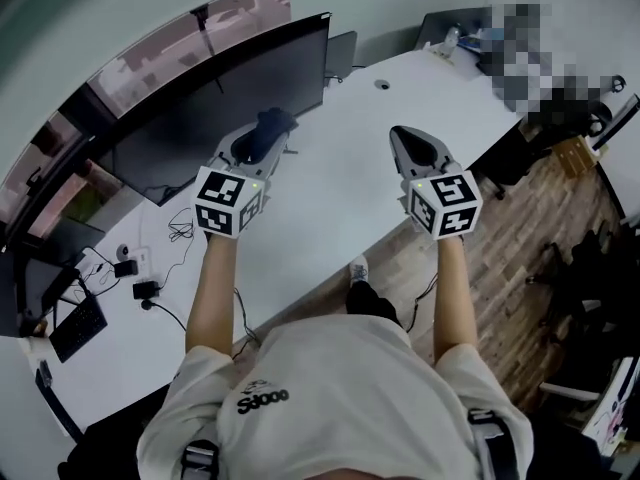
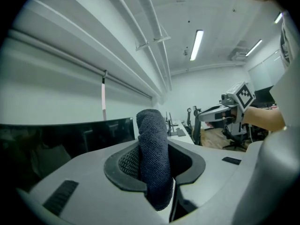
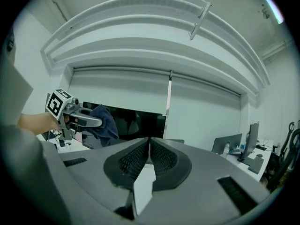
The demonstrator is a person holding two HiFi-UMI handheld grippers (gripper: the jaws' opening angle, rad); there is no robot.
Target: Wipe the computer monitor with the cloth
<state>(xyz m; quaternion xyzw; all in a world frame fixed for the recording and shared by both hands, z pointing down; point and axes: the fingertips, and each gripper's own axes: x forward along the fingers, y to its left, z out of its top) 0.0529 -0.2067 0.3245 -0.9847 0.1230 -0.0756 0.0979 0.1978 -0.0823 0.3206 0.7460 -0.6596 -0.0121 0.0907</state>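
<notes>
A wide black monitor point(image 1: 215, 103) stands at the back left of the white desk point(image 1: 330, 183). My left gripper point(image 1: 262, 135) is shut on a dark blue cloth point(image 1: 262, 128), held just in front of the screen's lower right part. In the left gripper view the cloth point(image 2: 153, 156) sticks up between the jaws, with the monitor point(image 2: 61, 137) at left. My right gripper point(image 1: 412, 140) hovers over the desk to the right, shut with nothing in it. The right gripper view shows the closed jaws point(image 3: 149, 150), the left gripper point(image 3: 82, 118) with the cloth point(image 3: 104, 123) and the monitor point(image 3: 136, 123) behind.
A second monitor point(image 1: 342, 53) stands behind the first. Cables and adapters point(image 1: 140, 268) lie on the desk at left, beside a keyboard point(image 1: 75, 328). Office chairs and another desk point(image 1: 560, 118) are at the right over a wooden floor.
</notes>
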